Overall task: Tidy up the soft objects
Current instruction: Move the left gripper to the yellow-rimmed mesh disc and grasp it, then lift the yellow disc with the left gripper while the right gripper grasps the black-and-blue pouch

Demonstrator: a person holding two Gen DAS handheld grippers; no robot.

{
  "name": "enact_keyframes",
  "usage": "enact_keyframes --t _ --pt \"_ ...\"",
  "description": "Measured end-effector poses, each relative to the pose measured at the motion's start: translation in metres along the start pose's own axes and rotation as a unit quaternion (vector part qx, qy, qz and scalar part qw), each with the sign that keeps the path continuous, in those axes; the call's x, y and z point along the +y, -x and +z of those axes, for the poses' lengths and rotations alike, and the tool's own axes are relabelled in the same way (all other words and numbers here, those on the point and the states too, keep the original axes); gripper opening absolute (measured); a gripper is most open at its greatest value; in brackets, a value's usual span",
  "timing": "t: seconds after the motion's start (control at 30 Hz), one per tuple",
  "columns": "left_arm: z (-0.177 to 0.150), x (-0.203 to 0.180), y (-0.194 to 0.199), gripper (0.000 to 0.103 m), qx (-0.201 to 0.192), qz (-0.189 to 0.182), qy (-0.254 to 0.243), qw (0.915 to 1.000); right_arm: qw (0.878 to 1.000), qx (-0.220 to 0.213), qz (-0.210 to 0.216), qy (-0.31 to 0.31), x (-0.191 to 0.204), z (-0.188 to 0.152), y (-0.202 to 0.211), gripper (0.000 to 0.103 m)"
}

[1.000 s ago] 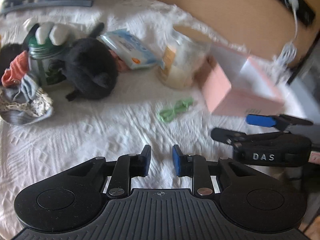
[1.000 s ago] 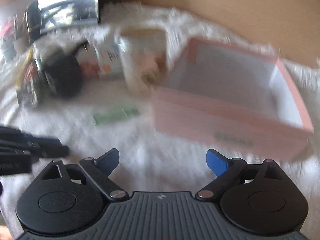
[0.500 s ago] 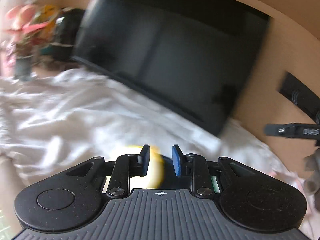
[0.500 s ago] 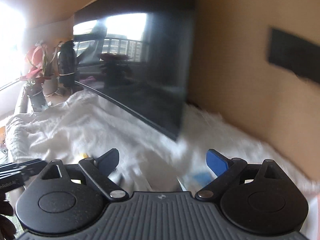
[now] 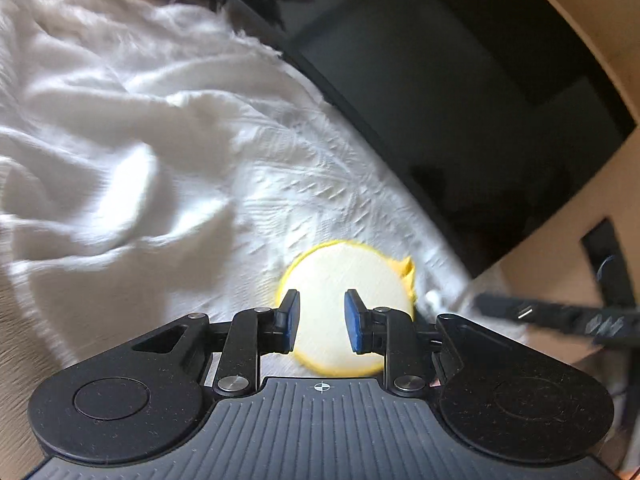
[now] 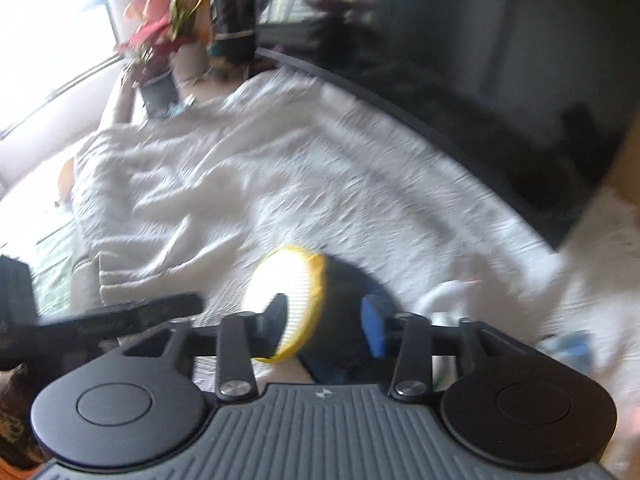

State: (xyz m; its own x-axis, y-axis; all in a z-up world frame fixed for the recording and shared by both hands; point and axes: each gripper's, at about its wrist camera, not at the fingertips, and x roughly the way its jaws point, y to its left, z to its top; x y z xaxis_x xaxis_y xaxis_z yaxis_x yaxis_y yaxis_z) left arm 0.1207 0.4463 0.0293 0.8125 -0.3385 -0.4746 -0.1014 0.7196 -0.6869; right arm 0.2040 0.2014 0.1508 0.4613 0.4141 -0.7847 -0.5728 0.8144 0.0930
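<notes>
While the left tool (image 5: 322,320) stays partly open and empty, the right tool (image 6: 326,322) has narrowed over a yellow-rimmed pad (image 6: 290,300).

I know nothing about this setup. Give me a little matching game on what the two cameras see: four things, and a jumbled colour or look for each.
Things:
1. pad
2. blanket
3. screen
4. plant

Looks:
A. red leaves, in a pot near the bright window
B. black and glossy, along the blanket's far edge
C. white and rumpled
D. round, cream with a yellow rim

Pairs: 1-D, 2-C, 3-B, 4-A
</notes>
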Motion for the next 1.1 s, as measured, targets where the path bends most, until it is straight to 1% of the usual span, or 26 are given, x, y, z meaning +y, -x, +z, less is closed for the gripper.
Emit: enact_keyframes --t 0.07,0.1,0.2,0.23,0.3,0.4,0.47,0.5,0.6,0.63,0.67,0.7,0.73,0.83,0.9,1.0,1.03,1.1 --pt "0.007 -0.001 -0.015 0.027 0.014 0.007 -0.005 0.9999 1.0 0.01 0.003 0.008 0.008 0.001 -0.023 0.026" --pt "0.01 -0.003 -0.023 0.027 0.022 0.018 -0.013 0.9995 1.0 0.02 0.005 0.011 0.01 0.0 -0.037 0.025" --pt "0.016 -0.001 -0.049 0.027 0.038 0.077 -0.044 0.9953 0.999 0.045 -0.001 0.014 0.011 -0.01 -0.063 0.018" --pt "0.019 0.002 -0.055 0.027 0.042 0.081 -0.042 0.995 0.999 0.05 -0.002 0.013 0.01 -0.015 -0.067 0.018" --pt "0.025 0.01 -0.065 0.027 0.055 0.065 -0.015 0.9962 0.999 0.046 0.004 0.018 0.008 -0.021 -0.067 0.017" --pt "0.033 0.02 -0.072 0.027 0.068 0.033 0.009 0.9971 0.999 0.046 0.014 0.018 0.003 -0.024 -0.066 0.017" --pt "0.036 0.025 -0.077 0.027 0.083 0.022 0.009 0.9962 0.999 0.046 0.022 0.009 -0.002 -0.026 -0.066 0.017" --pt "0.037 0.028 -0.079 0.03 0.087 0.023 0.012 0.9959 0.999 0.046 0.024 0.009 -0.003 -0.026 -0.068 0.017" --pt "0.039 0.037 -0.082 0.031 0.097 0.006 0.042 0.9943 0.999 0.042 0.027 0.01 -0.004 -0.026 -0.066 0.017" --pt "0.04 0.038 -0.082 0.031 0.102 -0.003 0.045 0.9937 0.999 0.041 0.028 0.009 -0.004 -0.026 -0.067 0.017" --pt "0.039 0.039 -0.083 0.031 0.118 -0.027 0.047 0.9916 0.999 0.04 0.03 0.006 -0.006 -0.027 -0.066 0.017" --pt "0.039 0.038 -0.083 0.039 0.135 -0.05 0.044 0.9887 0.999 0.038 0.033 0.004 -0.007 -0.027 -0.066 0.017" --pt "0.039 0.035 -0.082 0.042 0.143 -0.058 0.031 0.9875 0.999 0.036 0.032 0.004 -0.008 -0.028 -0.065 0.017" --pt "0.037 0.025 -0.07 0.042 0.16 -0.076 -0.022 0.984 0.999 0.029 0.019 0.021 -0.006 -0.03 -0.06 0.018" --pt "0.033 0.018 -0.059 0.042 0.167 -0.099 -0.051 0.9797 0.999 0.02 0.007 0.04 -0.004 -0.031 -0.058 0.018" --pt "0.029 0.01 -0.051 0.042 0.172 -0.119 -0.069 0.9754 0.998 0.01 0.006 0.054 -0.006 -0.033 -0.056 0.018" --pt "0.026 0.007 -0.051 0.042 0.173 -0.121 -0.071 0.9748 0.998 0.01 0.007 0.054 -0.007 -0.033 -0.056 0.018" --pt "0.022 0.007 -0.051 0.042 0.18 -0.113 -0.069 0.9747 0.998 0.008 0.014 0.054 -0.009 -0.034 -0.056 0.018"
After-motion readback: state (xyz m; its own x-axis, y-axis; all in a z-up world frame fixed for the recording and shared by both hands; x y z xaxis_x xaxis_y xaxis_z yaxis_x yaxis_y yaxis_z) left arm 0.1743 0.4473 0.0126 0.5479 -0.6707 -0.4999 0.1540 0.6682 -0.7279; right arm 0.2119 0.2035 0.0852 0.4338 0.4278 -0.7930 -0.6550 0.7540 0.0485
